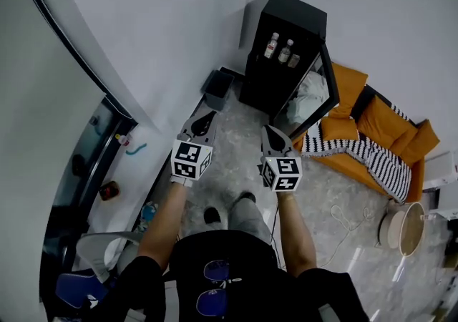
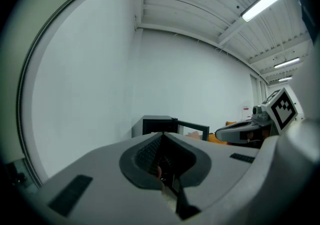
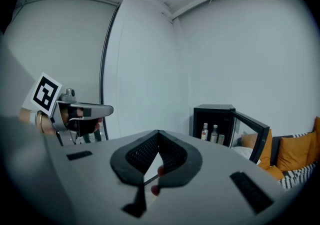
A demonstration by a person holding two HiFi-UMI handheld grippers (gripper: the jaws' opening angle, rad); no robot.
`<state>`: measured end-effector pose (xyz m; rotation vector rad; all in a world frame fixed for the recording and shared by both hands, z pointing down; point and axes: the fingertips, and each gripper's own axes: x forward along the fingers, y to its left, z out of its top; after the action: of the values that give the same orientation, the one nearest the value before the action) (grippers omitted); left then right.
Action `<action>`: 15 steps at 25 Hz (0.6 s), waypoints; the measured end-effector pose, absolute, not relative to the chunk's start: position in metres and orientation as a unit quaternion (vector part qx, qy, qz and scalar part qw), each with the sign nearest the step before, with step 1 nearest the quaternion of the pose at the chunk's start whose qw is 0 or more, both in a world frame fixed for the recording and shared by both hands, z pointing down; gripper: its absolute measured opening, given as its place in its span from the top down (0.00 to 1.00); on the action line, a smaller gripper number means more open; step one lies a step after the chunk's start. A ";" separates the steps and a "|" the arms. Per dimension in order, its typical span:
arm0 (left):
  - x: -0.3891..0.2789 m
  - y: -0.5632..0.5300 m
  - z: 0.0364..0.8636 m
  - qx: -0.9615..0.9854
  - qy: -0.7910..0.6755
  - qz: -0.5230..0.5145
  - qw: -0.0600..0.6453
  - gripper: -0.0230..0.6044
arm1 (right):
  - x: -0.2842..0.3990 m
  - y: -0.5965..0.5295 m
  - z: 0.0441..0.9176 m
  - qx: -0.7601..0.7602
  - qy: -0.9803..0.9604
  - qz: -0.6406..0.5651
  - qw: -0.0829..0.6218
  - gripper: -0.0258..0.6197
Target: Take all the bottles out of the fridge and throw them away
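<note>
The person stands facing the fridge (image 1: 285,41) with both bare forearms stretched forward and roughly parallel, each hand gripping a tool at about waist height. The left gripper (image 1: 203,122) is angled slightly outward towards the wall, and in its own view its jaws meet at the tip with nothing between them. The right gripper (image 1: 270,132) points more directly at the fridge; its jaws are also pressed together and empty. The two tools sit near each other but not touching, marker cubes turned up towards the head camera. The fridge is a small black cabinet against the white wall, well ahead of both grippers, with its glass door (image 1: 323,91) swung open to the right. The bottles (image 1: 279,47) stand upright side by side on a shelf inside, out of reach of either tool. A dark bin (image 1: 218,89) sits on the floor just beside the fridge on its left, and an orange sofa (image 1: 386,127) lies beyond the open door.
</note>
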<state>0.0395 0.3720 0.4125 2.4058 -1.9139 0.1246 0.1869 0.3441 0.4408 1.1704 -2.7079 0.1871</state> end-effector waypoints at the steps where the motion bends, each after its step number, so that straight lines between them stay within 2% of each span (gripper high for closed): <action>1: 0.040 0.361 0.415 0.784 -0.619 0.040 0.034 0.97 | 0.186 0.334 0.441 0.397 -0.911 0.064 0.093 0.96; 15: 0.044 0.116 0.430 0.800 -0.596 0.054 0.049 0.97 | 0.182 0.100 0.450 0.412 -0.904 0.073 0.088 0.96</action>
<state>0.0436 0.1157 0.4303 2.4358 -1.8158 0.1650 0.1820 0.0997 0.4501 1.2253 -2.6911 0.2169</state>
